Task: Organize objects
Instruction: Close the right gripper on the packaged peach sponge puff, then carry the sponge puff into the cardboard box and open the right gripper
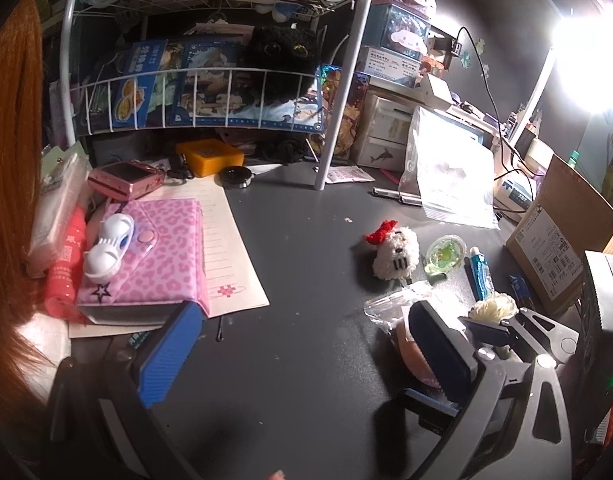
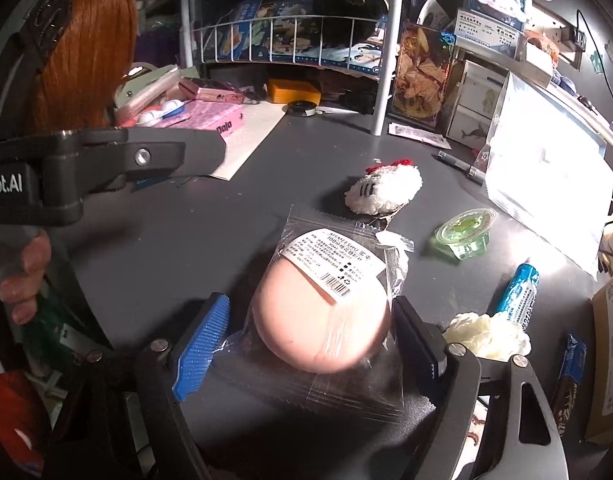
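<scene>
A dark grey counter (image 2: pixel 210 220) is crowded with small items under a bright lamp on the right. In the right wrist view, the right gripper (image 2: pixel 306 336) has its jaws spread on either side of a peach-coloured round sponge sealed in a clear plastic packet (image 2: pixel 326 316) with a white barcode label. The blue-ribbed left finger sits just beside the packet's edge and the dark right finger is against its other side; the jaws look released, not squeezing it. The packet lies flat on the counter, near the front edge.

Just behind the packet lies a fluffy white knitted toy with a red bow (image 2: pixel 382 190). To the right sit a small green jelly cup (image 2: pixel 464 232), a blue and white tube (image 2: pixel 518 294), and a cream knitted flower (image 2: pixel 486 334) touching the tube's lower end.

In the left wrist view, the left gripper (image 1: pixel 302 356) hovers over bare counter with its jaws wide apart and holding nothing. To its left, a pink leopard-print pouch (image 1: pixel 162 256) rests on lined paper, with a white contact lens case (image 1: pixel 106 250) on top. A pink camera (image 1: pixel 126 178) and an orange box (image 1: pixel 208 156) lie farther back, below a white wire rack (image 1: pixel 194 80) holding blue packages.
</scene>
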Action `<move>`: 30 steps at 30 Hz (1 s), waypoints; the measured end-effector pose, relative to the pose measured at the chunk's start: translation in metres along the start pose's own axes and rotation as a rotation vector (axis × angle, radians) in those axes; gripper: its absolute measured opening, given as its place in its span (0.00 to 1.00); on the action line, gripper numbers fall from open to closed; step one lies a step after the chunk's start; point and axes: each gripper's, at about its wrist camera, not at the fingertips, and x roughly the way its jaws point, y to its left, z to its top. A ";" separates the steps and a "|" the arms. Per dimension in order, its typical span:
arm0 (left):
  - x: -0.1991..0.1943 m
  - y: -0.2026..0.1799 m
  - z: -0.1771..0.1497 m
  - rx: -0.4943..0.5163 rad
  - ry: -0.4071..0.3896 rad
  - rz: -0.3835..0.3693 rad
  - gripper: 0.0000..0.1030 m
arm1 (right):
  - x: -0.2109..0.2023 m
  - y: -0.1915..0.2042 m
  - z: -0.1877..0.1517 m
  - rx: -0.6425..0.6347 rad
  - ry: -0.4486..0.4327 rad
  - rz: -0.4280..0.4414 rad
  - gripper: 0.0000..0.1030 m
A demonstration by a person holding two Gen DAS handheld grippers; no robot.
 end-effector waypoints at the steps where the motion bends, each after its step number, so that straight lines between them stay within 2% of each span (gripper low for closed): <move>1: 0.000 -0.002 0.000 0.005 0.006 -0.012 0.99 | -0.001 -0.001 0.000 -0.002 -0.003 0.006 0.75; 3: 0.001 -0.005 0.001 0.017 0.016 -0.041 0.99 | -0.005 -0.001 -0.002 -0.009 -0.010 0.018 0.74; 4: 0.001 -0.008 0.001 0.023 0.023 -0.062 0.99 | -0.008 -0.001 -0.002 -0.015 -0.017 0.033 0.62; 10: -0.004 -0.028 0.012 0.045 0.052 -0.215 0.99 | -0.025 -0.010 0.005 -0.030 -0.046 0.104 0.61; 15: -0.014 -0.047 0.026 0.066 0.059 -0.231 0.99 | -0.047 -0.025 0.016 -0.039 -0.082 0.171 0.61; 18: -0.020 -0.060 0.038 0.076 0.064 -0.279 0.99 | -0.069 -0.037 0.026 -0.051 -0.118 0.206 0.61; 27: -0.043 -0.130 0.093 0.178 0.055 -0.438 0.98 | -0.142 -0.081 0.050 -0.076 -0.226 0.217 0.61; 30: -0.043 -0.162 0.112 0.222 0.064 -0.483 0.88 | -0.168 -0.100 0.051 -0.073 -0.273 0.163 0.61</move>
